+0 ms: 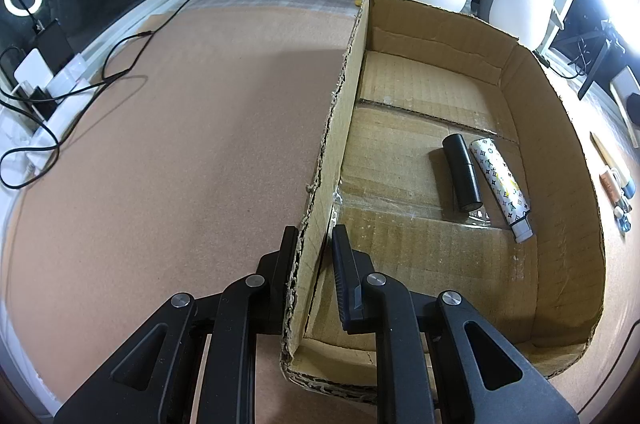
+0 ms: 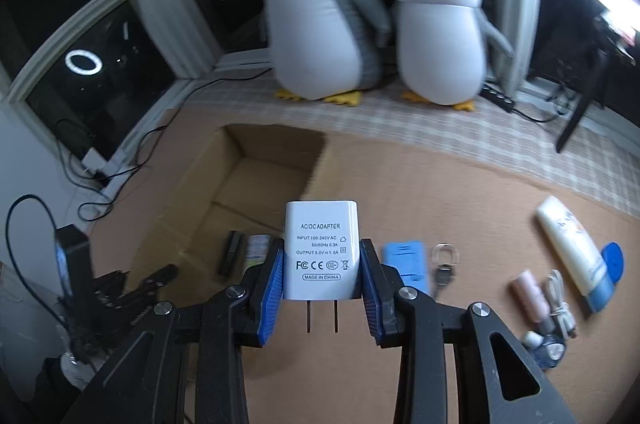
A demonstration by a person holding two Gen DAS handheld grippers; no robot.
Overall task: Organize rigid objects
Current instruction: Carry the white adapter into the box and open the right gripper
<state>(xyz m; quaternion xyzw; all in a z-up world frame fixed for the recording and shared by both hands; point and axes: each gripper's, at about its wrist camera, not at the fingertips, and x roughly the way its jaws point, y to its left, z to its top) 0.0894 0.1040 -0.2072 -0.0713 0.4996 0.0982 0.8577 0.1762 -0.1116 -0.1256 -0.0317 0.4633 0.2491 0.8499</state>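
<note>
Box (image 1: 552,128) mostly free; two tubes (image 1: 480,180) near rt wall.

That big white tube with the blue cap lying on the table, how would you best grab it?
Grip the white tube across the middle of its body, coming down from above. It lies flat, long and narrow, so the jaws can straddle its short width. The blue cap end is wider and crowded by the coiled cable.

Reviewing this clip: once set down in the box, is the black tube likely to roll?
Probably: the black tube is a smooth cylinder lying on its side. The patterned tube beside it and the cardboard box walls should stop it. It looks rigid.
</note>
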